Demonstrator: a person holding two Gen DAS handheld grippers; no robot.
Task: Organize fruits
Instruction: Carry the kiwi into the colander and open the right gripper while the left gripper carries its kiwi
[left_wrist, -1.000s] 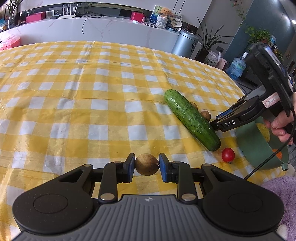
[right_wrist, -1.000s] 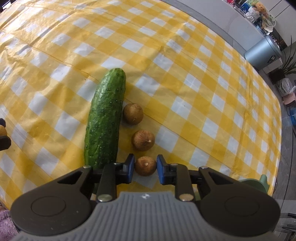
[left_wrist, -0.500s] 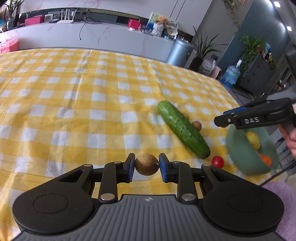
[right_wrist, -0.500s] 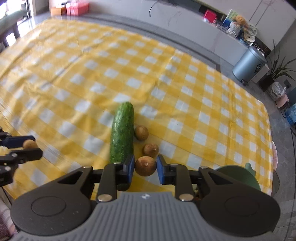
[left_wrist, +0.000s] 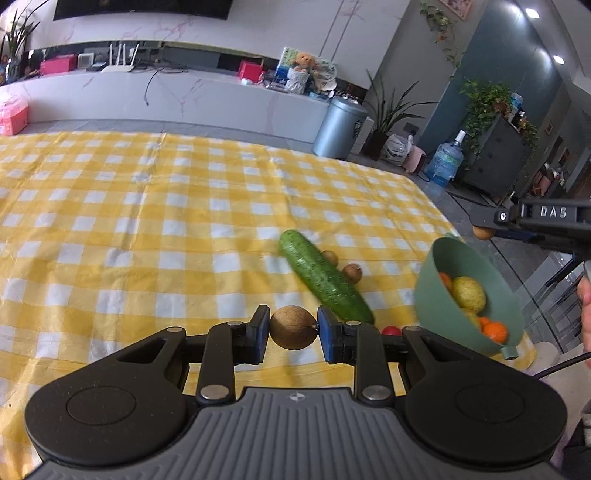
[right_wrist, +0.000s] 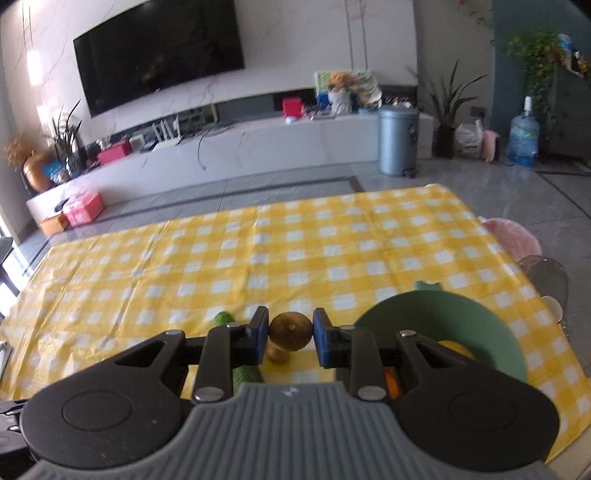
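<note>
My left claw (left_wrist: 293, 328) is clenched on one round brown fruit (left_wrist: 293, 327), matte and rough-skinned, held above the near edge of the table's yellow-and-white checked cloth (left_wrist: 147, 229). My right claw (right_wrist: 290, 335) grips a second brown fruit (right_wrist: 290, 328) of the same kind, seen from the left camera raised just beyond the green bowl (left_wrist: 436, 280). Two more brown fruits (left_wrist: 352, 273) lie on the cloth touching the far side of one long, bumpy green cucumber (left_wrist: 325, 277), toward the table's right edge. One small red tomato (left_wrist: 390, 330) sits by the cucumber's near end. The smooth, rounded bowl stands at the near right corner, holding a yellowish pear-like fruit (left_wrist: 468, 294) and small orange fruits (left_wrist: 495, 330); I cannot count them surely.
</note>
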